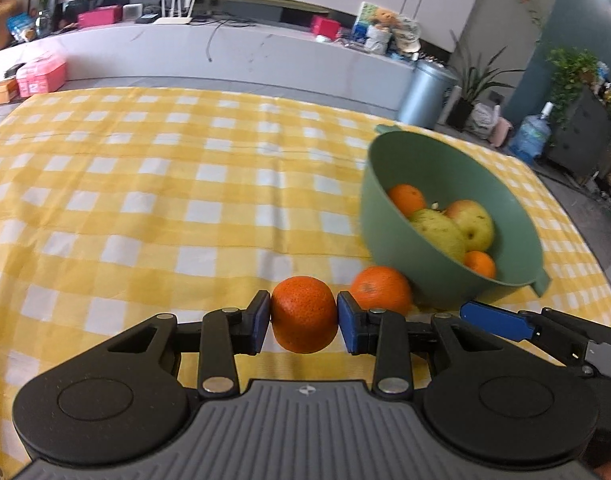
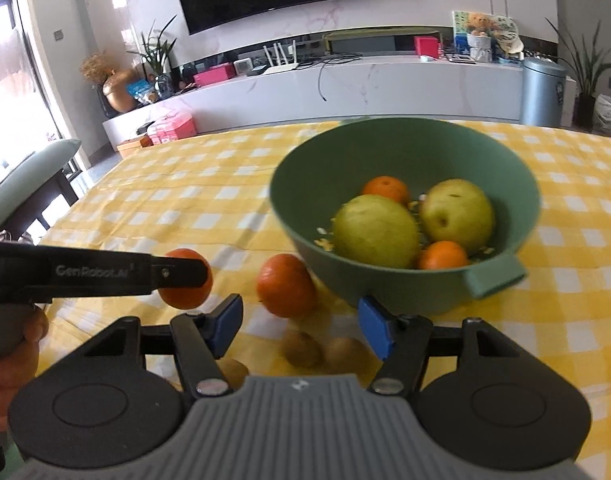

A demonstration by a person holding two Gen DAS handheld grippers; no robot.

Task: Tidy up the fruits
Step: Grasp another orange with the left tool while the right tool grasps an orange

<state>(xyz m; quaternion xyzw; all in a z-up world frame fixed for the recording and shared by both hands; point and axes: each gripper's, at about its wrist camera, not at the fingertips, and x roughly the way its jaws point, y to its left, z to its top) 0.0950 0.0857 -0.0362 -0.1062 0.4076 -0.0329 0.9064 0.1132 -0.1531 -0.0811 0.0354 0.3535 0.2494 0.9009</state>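
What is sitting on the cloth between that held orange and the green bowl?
One loose orange lies there, beside the green bowl; the right wrist view shows it right of the held orange.

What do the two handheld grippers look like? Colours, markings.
Both match: the left gripper and right gripper have black linkage arms with silver pivot pins, blue pads on the jaws, and a grey ribbed centre plate bearing a small emblem. In the right wrist view, the left gripper's black side reads "GenRobot.AI".
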